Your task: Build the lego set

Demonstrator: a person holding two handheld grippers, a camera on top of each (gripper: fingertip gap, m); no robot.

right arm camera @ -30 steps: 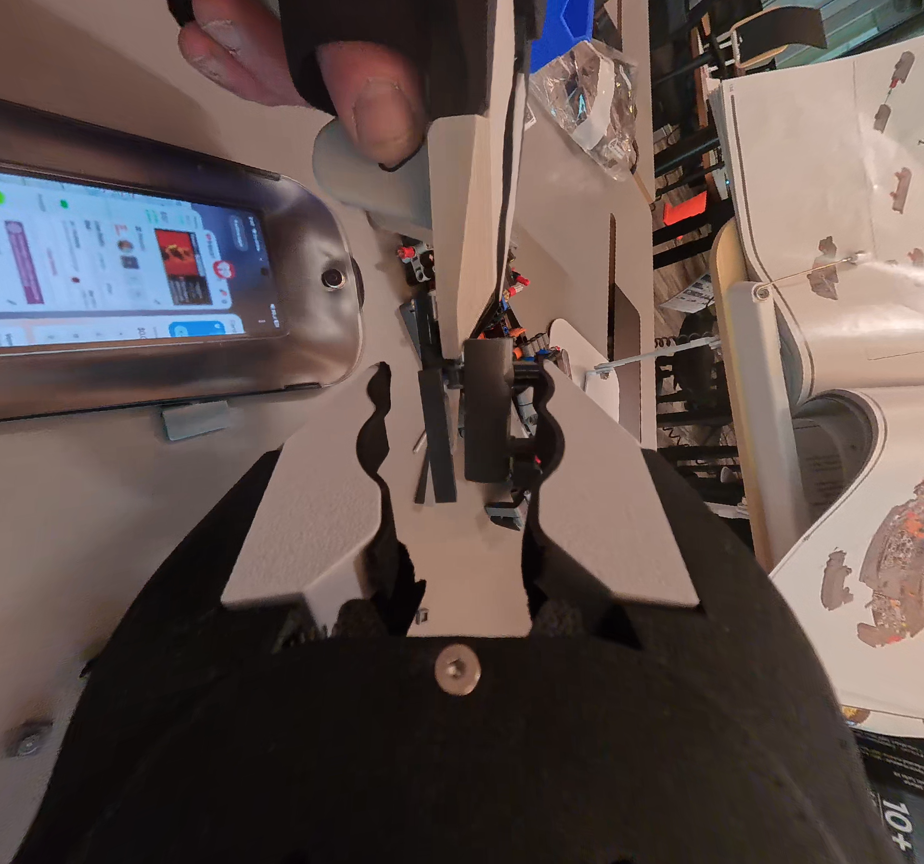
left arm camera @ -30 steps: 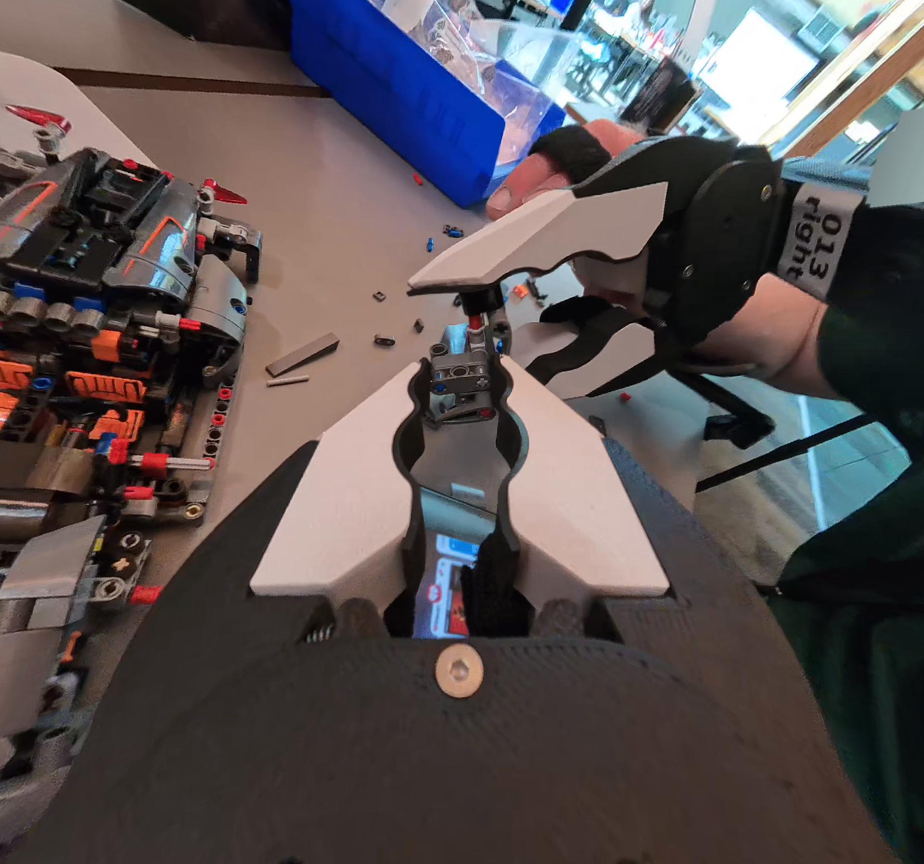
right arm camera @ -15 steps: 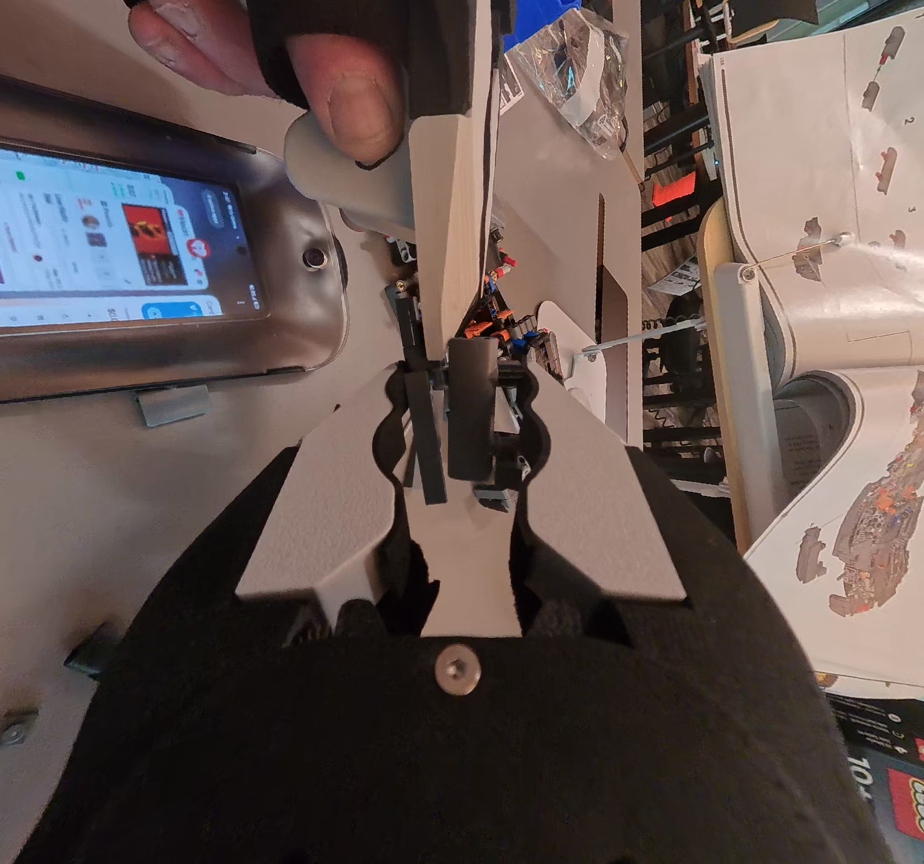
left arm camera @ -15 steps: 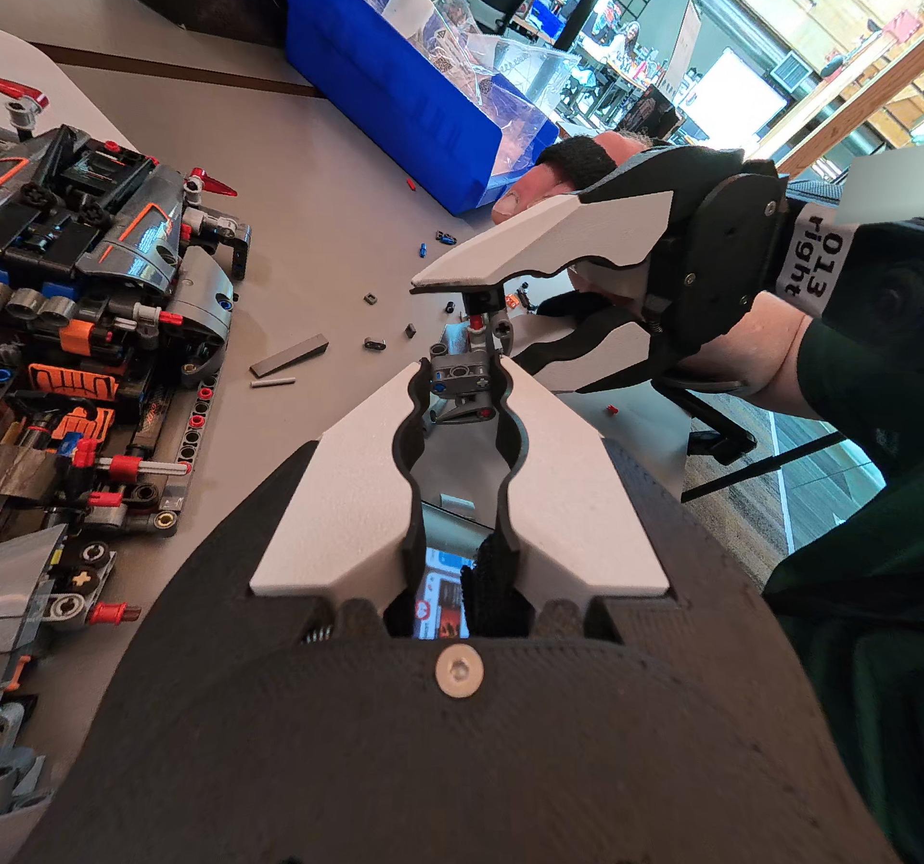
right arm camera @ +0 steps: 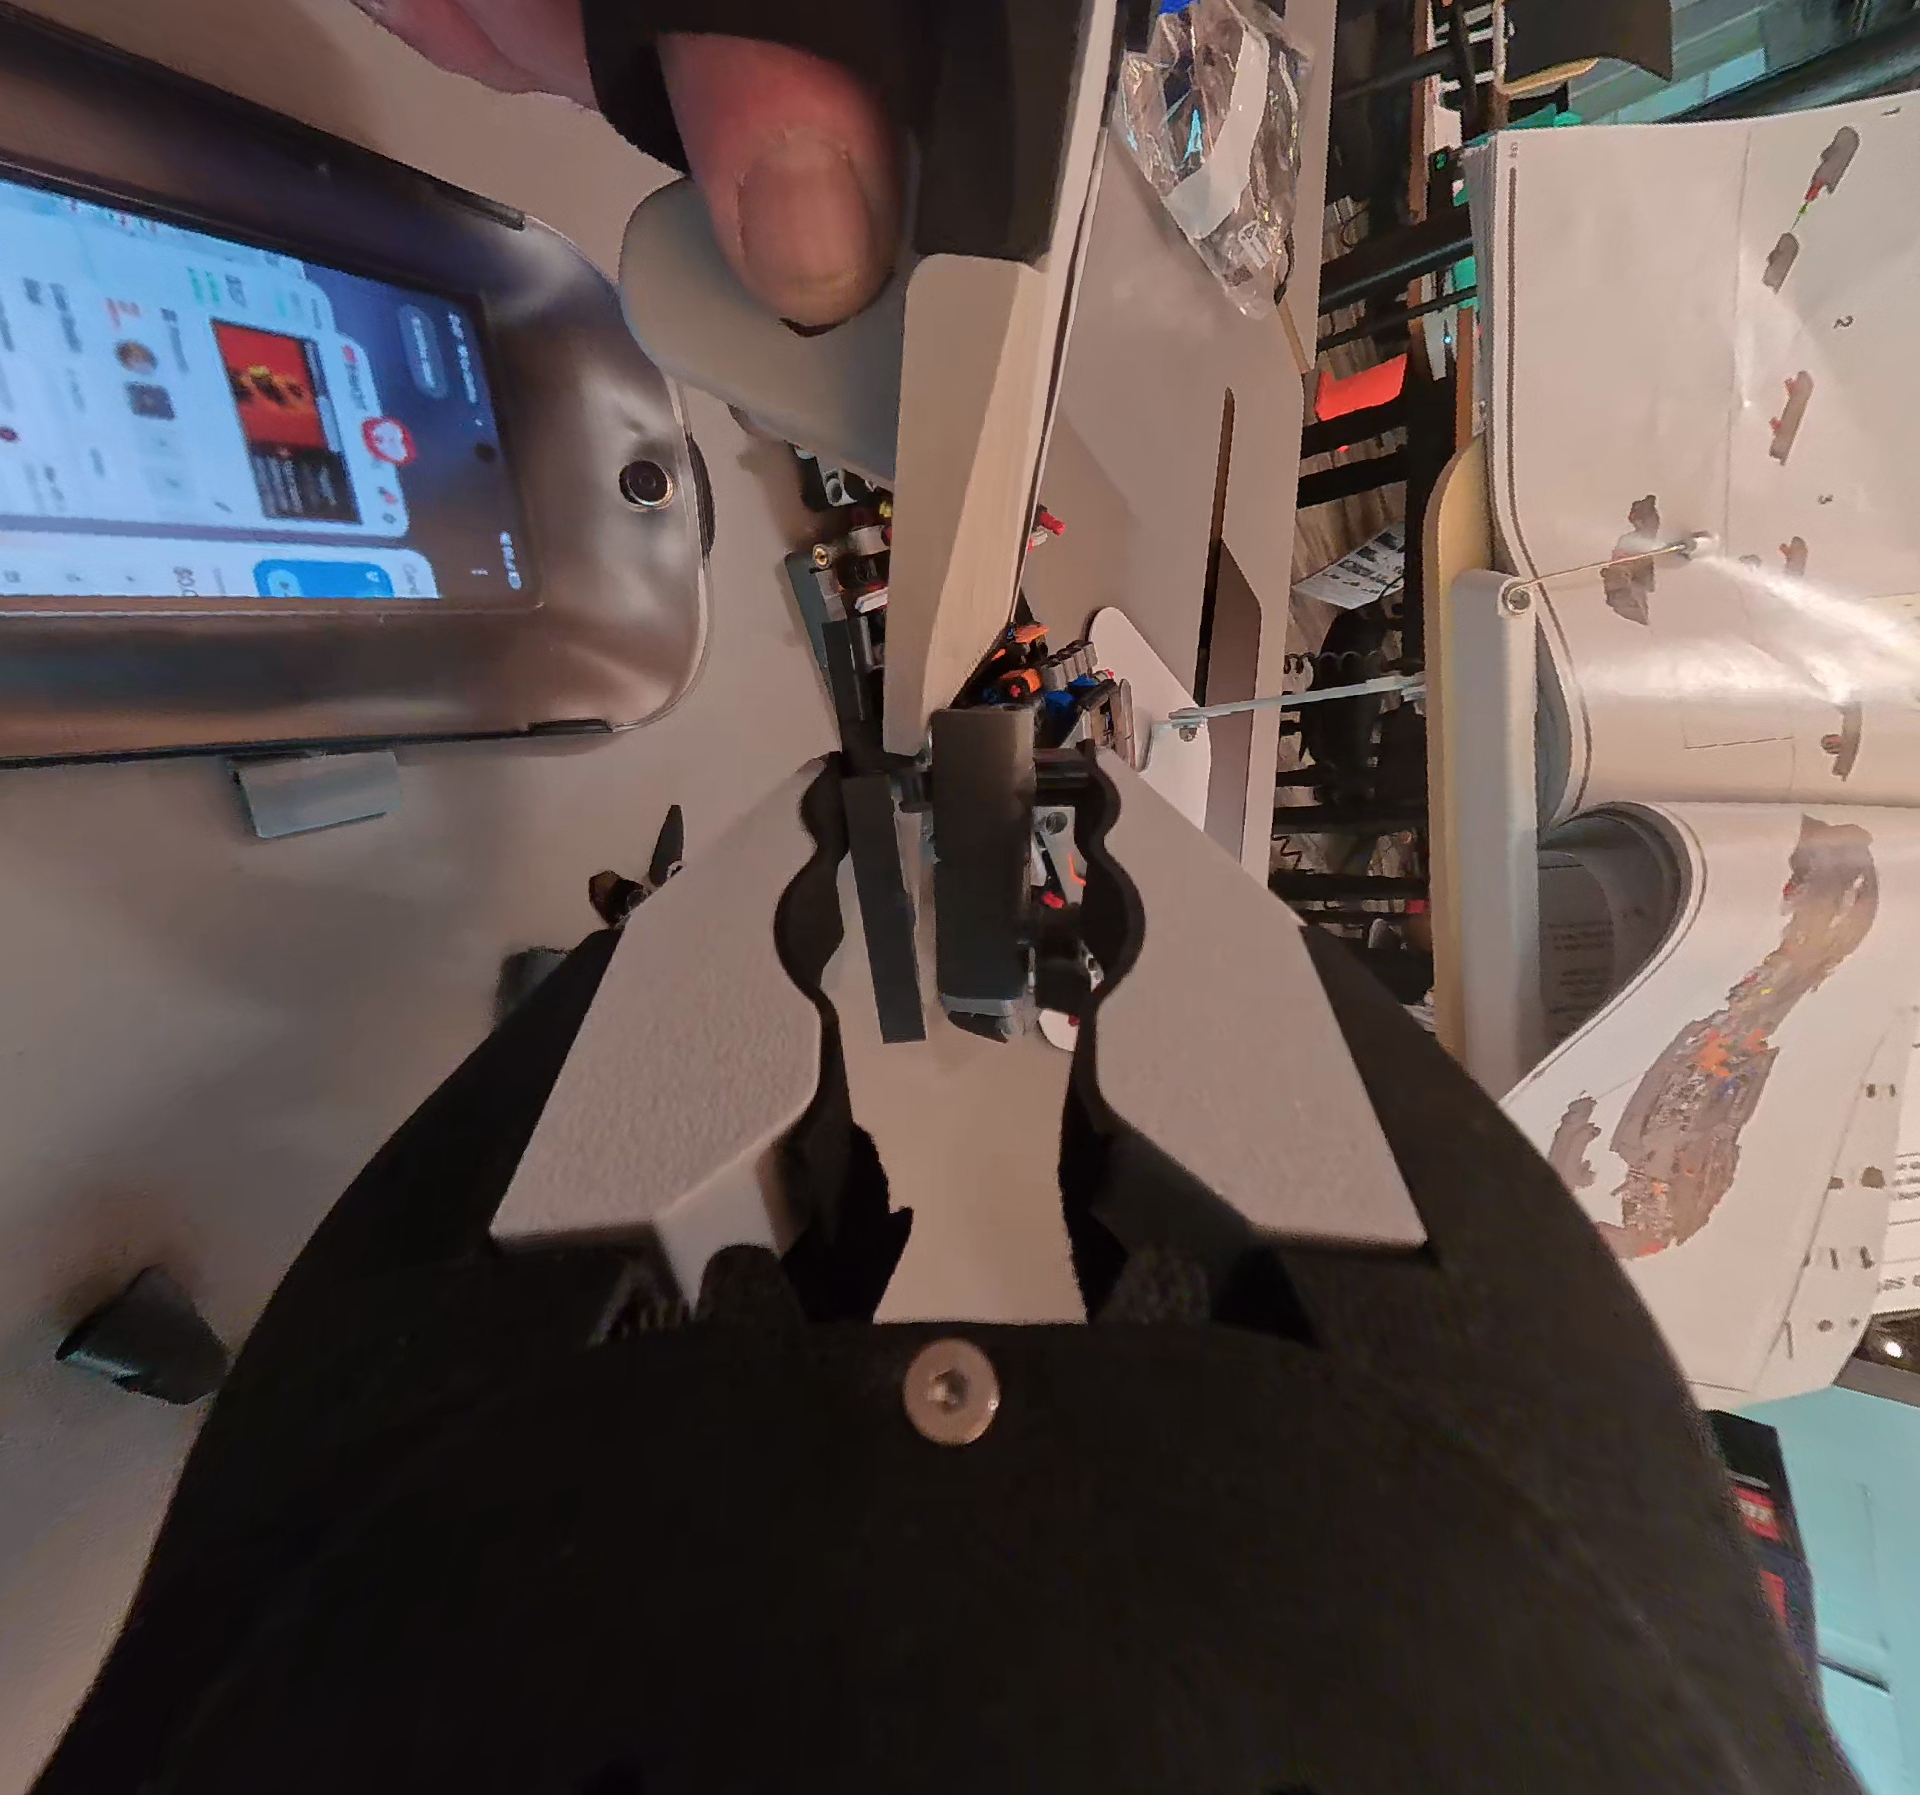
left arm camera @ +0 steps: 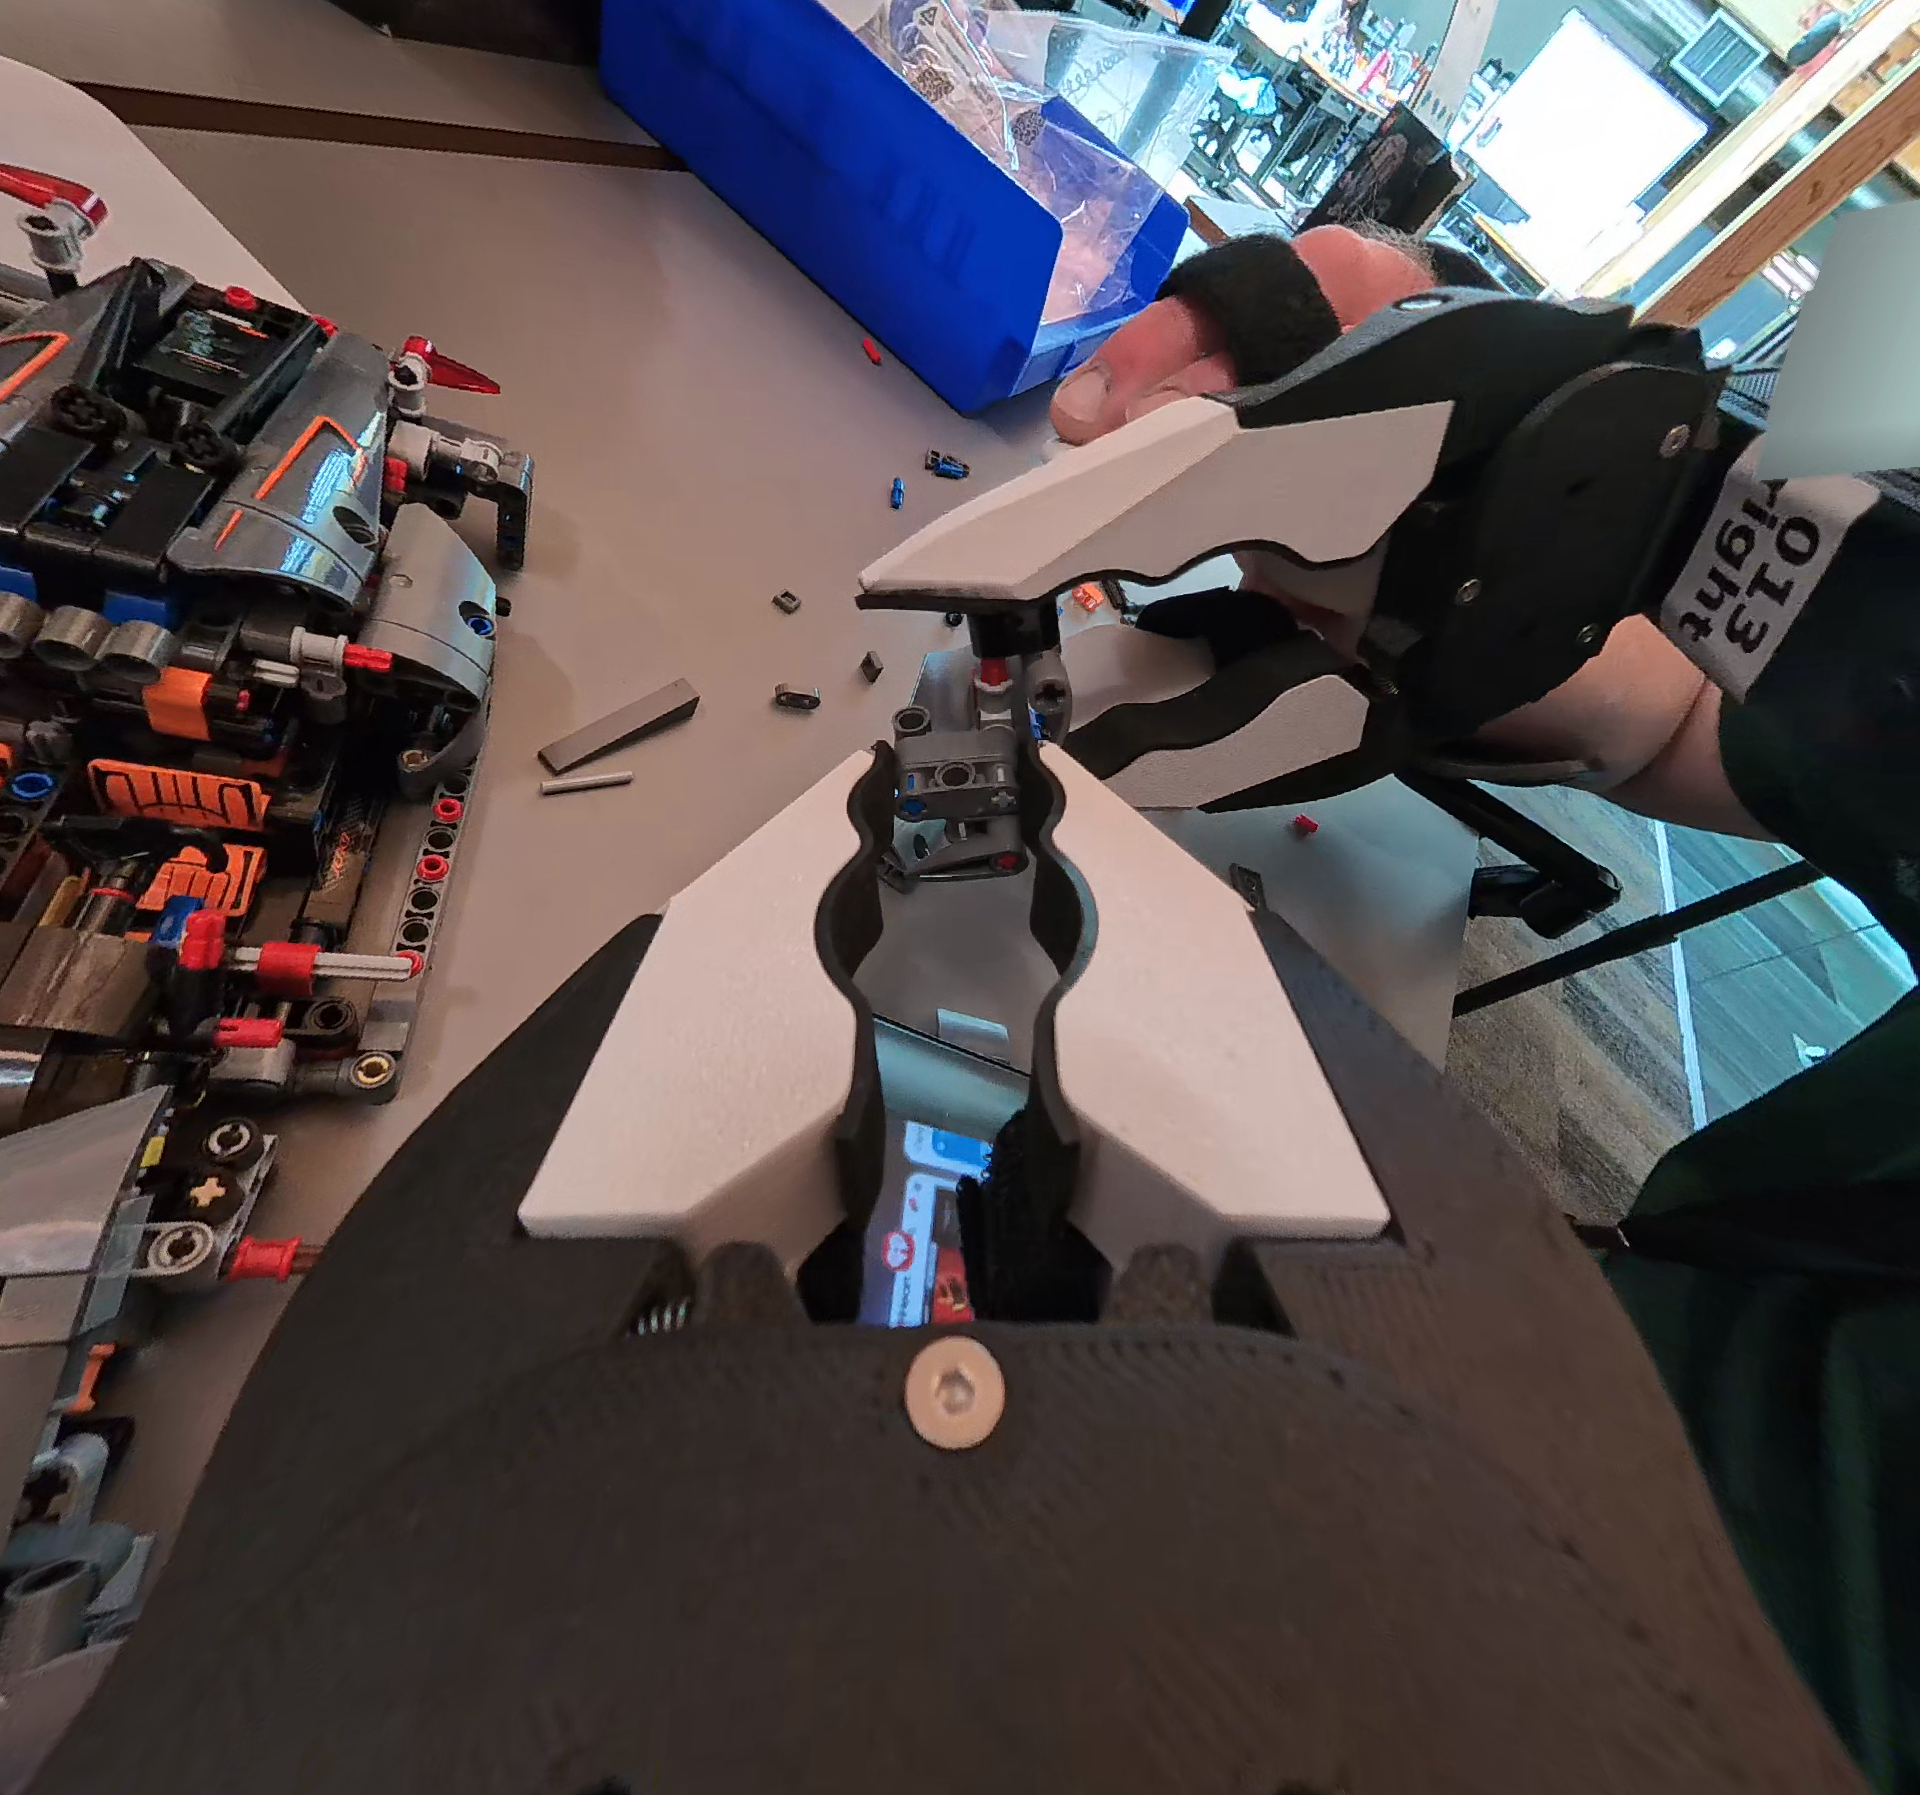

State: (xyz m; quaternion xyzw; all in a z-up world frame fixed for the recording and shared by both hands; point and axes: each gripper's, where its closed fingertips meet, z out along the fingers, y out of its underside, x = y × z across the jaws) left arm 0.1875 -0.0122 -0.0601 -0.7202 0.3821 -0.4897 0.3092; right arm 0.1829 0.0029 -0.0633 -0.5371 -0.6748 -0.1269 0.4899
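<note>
A small grey Lego sub-assembly (left arm camera: 958,781) with red and blue pins is held in the air between both grippers. My left gripper (left arm camera: 961,771) is shut on its lower grey block. My right gripper (left arm camera: 987,685) comes in from the right; its upper finger presses on the black pin on top and its lower finger sits under the far side. In the right wrist view my right gripper (right arm camera: 961,784) is shut on the dark grey sub-assembly (right arm camera: 977,872), and the left gripper's fingers (right arm camera: 977,519) show edge-on above it. The large black and orange Lego car (left arm camera: 208,654) lies at the left.
A blue bin (left arm camera: 831,135) with plastic bags stands at the back. A grey tile (left arm camera: 618,711) and small loose pieces (left arm camera: 795,696) lie on the table. A phone (right arm camera: 260,457) lies below the grippers. An open instruction booklet (right arm camera: 1714,810) stands at the right. Left and right tips are no more than a few centimetres apart.
Both grippers have stayed shut on the sub-assembly. The joined pair has shifted slightly, so the car and phone sit a little differently in the views.
</note>
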